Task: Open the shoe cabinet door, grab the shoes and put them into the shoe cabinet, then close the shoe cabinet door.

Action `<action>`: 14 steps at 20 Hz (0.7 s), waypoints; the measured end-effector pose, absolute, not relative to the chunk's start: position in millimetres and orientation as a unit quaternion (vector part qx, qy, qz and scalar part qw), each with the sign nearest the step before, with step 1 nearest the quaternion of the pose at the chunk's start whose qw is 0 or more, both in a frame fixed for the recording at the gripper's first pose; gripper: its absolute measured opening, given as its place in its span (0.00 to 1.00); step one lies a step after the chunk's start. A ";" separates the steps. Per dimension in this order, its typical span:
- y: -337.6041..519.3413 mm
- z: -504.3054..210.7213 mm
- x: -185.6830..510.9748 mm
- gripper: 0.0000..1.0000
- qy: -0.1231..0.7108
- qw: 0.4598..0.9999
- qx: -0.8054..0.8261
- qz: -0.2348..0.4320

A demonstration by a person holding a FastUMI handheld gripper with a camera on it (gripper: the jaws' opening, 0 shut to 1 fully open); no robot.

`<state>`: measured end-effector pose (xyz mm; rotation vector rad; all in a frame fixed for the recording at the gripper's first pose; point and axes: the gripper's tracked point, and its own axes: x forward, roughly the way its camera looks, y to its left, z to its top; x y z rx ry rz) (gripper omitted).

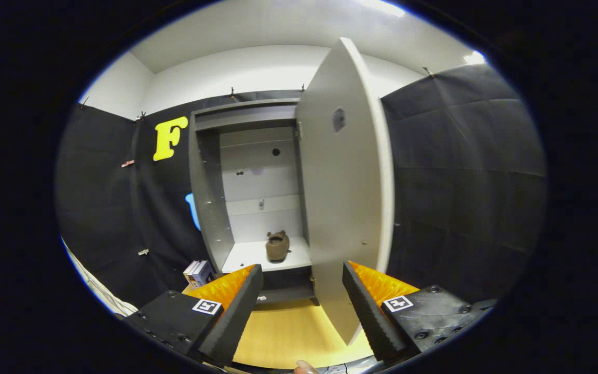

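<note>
1. A grey shoe cabinet [211,208] stands against the booth's black cloth wall [465,182], its tall interior exposed

2. One brown shoe [277,245] sits inside on the cabinet's pale lower shelf [247,255], towards the right side of the shelf, standing apart from the back panel; it appears to point its toe outward, with the dark opening at its top

3. The back panel [260,171] above the shoe is pale and banded, with a few small dark holes; no other item can be made out on the shelves

4. A lower compartment [286,291] beneath the shelf lies in shadow, and its contents cannot be told

5. The cabinet door [345,197] stands swung wide on hinges at the cabinet's right side, its pale inner face showing, with its lower edge reaching down between the fingers, closer to the right one

6. The gripper [303,306] hangs with its fingers spread wide apart, pinching nothing, in front of the cabinet over a light wooden floor [283,332]

7. A small stack of what look like books [199,271] rests on the floor just beside the cabinet's left foot, beyond the left finger

8. A fingertip [306,368] of the person shows at the bottom, between the fingers
</note>
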<state>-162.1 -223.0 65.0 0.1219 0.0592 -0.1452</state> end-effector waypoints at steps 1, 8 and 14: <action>-236.4 65.2 -169.6 0.97 0.030 0.995 0.064 -0.077; -329.8 52.9 -169.6 0.98 0.045 0.994 0.067 -0.069; -364.7 41.6 -131.5 0.97 0.044 0.997 0.058 -0.005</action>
